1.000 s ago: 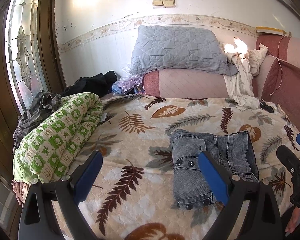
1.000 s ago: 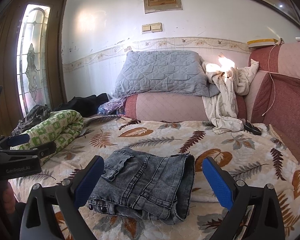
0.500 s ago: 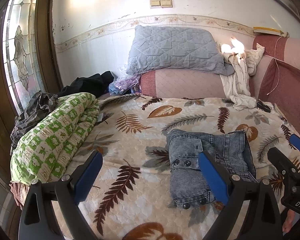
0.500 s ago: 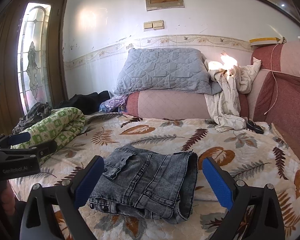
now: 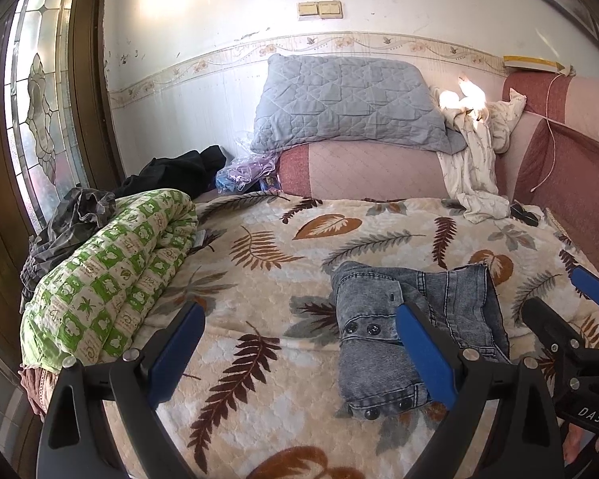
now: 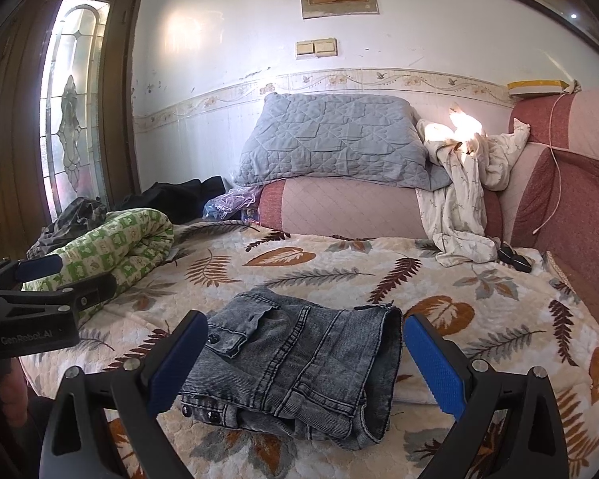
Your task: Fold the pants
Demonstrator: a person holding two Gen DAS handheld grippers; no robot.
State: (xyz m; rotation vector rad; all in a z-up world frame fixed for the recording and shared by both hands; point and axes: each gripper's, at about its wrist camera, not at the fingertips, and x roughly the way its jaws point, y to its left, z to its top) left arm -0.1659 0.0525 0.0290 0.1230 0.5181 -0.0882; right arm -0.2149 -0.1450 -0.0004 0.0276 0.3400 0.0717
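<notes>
With both my left gripper [image 5: 299, 343] and right gripper [image 6: 305, 355] held above the bed [image 6: 499, 303], jaws spread wide and empty, the grey denim pants [image 6: 299, 367] lie folded compactly before me, so I judge only a final tidy remains.

We are in a lived-in home bedroom: a bed [image 5: 283, 263] under a leaf-print cover, a grey quilted pillow [image 5: 351, 103] propped at twelve o'clock, a rolled green-checked quilt [image 5: 108, 279] at nine o'clock, and a stained-glass door [image 5: 40, 115] at ten o'clock, with light switches [image 5: 320, 9] on the scuffed white wall.
</notes>
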